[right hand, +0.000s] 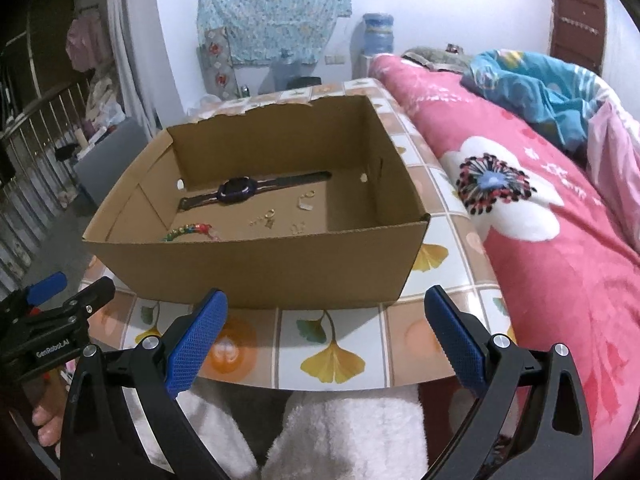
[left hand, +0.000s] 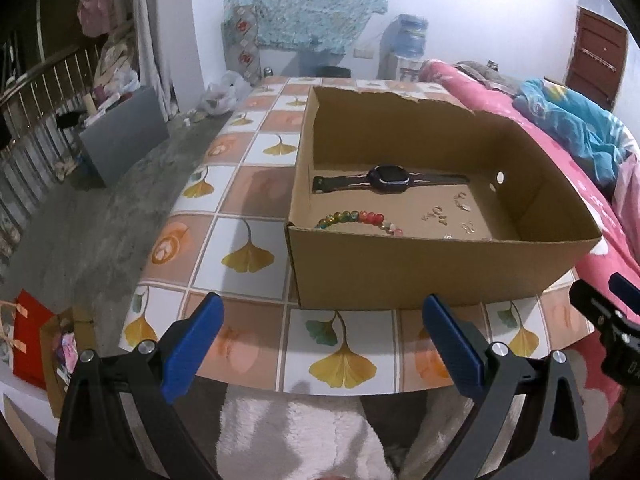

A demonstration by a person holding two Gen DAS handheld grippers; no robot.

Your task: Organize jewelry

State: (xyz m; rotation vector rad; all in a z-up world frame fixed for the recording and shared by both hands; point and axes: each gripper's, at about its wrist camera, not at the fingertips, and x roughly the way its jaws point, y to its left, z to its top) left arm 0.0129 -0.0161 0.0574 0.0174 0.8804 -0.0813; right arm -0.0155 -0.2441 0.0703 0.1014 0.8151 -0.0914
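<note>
1. You hold both grippers low at the near edge of the tabletop (left hand: 248, 184), level and pointing toward the cardboard box (left hand: 400, 268). Your left gripper (left hand: 324, 344) sits left of the box's middle; your right gripper (right hand: 326, 340) sits beside it on the right, facing the box's near wall.

2. The box stands open on the tabletop, just beside the pink bed (right hand: 560, 240) on the right. Its far rim is torn and ragged.

3. Inside, a dark watch (left hand: 384, 176) lies flat along the far wall with its strap stretched out. A bracelet (left hand: 356, 218) of green, yellow and red beads lies at the near left, partly hidden by the near wall. Small gold pieces (left hand: 436, 214) are scattered on the floor of the box to the right of the bracelet; they are too small to name.

4. The jaws of both grippers stand wide apart, holding nothing and touching nothing. All the jewelry lies in the box, well apart from either gripper.
</note>
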